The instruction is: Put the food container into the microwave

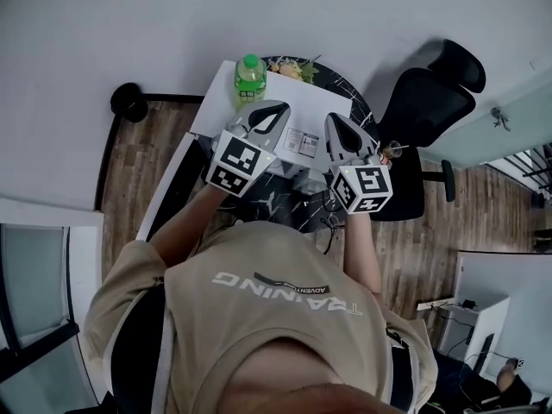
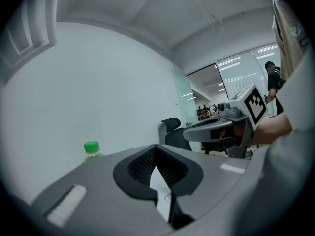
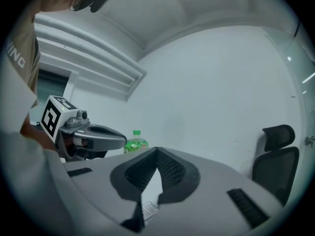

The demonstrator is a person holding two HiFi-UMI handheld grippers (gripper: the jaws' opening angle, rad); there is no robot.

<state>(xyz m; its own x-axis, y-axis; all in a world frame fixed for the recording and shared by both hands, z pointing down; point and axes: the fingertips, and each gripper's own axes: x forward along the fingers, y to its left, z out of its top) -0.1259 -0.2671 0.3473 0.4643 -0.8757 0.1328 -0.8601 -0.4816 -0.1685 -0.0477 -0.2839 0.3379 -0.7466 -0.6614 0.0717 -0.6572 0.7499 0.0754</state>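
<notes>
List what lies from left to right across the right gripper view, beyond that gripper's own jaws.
left gripper → green bottle → black office chair

The microwave [image 1: 304,103] sits on a table [image 1: 285,203] directly ahead of the person. A bottle [image 1: 249,78] stands upright on the microwave's top, at its far left corner. Behind the microwave, at the table's far edge, lies the food container [image 1: 290,68]. An office chair [image 1: 427,102] stands to the right of the table. A round object [image 1: 129,102] rests on the floor to the left. The left gripper [image 1: 269,110] and right gripper [image 1: 338,121] hang side by side over the microwave's near part.
</notes>
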